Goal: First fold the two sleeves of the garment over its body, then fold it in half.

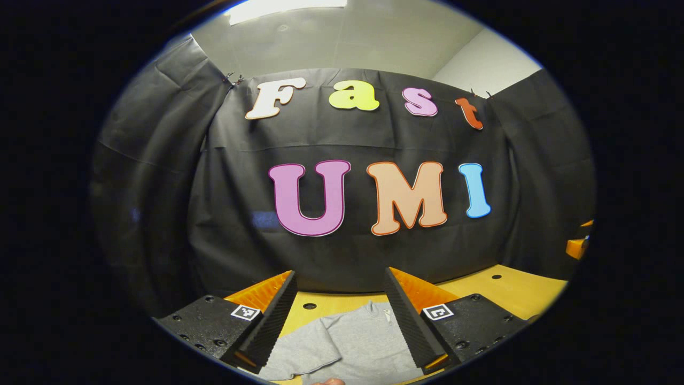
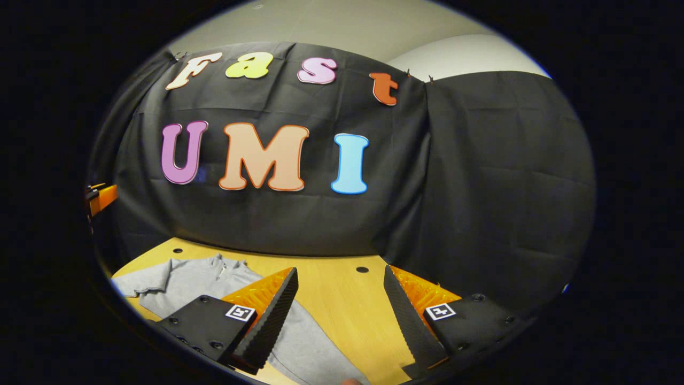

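Observation:
A grey garment (image 1: 347,345) with a collar lies flat on the wooden table (image 1: 507,289), below and between the fingers of my left gripper (image 1: 340,315). That gripper is open and held above the cloth, holding nothing. In the right gripper view the same grey garment (image 2: 187,280) lies at the lower left, collar toward the wall, one sleeve (image 2: 312,342) running down past the left finger. My right gripper (image 2: 340,315) is open over bare table to the right of the garment, with nothing between its fingers.
The black cloth wall (image 1: 347,251) stands close behind the table. Small round holes (image 2: 362,269) dot the tabletop. The other gripper's body (image 2: 99,198) shows at the far left edge of the right gripper view, and at the right edge (image 1: 578,247) of the left gripper view.

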Available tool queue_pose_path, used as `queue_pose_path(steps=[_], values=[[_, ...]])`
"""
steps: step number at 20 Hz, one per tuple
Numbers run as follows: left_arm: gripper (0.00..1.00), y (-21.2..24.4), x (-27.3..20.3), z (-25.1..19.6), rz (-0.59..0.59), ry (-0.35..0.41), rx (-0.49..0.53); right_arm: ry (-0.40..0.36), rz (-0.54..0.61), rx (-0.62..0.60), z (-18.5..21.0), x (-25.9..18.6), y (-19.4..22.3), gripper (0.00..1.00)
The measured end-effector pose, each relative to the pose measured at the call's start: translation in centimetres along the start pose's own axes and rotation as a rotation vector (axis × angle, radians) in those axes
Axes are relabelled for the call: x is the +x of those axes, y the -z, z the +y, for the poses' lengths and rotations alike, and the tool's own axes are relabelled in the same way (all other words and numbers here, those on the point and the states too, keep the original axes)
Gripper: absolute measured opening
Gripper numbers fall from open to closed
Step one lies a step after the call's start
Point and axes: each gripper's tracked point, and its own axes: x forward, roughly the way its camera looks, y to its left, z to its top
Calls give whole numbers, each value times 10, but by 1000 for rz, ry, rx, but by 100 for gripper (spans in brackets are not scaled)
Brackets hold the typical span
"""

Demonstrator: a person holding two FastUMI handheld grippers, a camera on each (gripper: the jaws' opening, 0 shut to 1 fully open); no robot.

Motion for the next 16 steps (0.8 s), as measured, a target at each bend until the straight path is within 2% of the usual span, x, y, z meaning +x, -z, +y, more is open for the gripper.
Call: queue_pose_path(steps=[9,16], values=[[94,10,4,-29,32,42,7,49,281,33,-49,-29,127,100],[94,14,2,-50,46,62,22,17,550,35,-52,-63,235,100]])
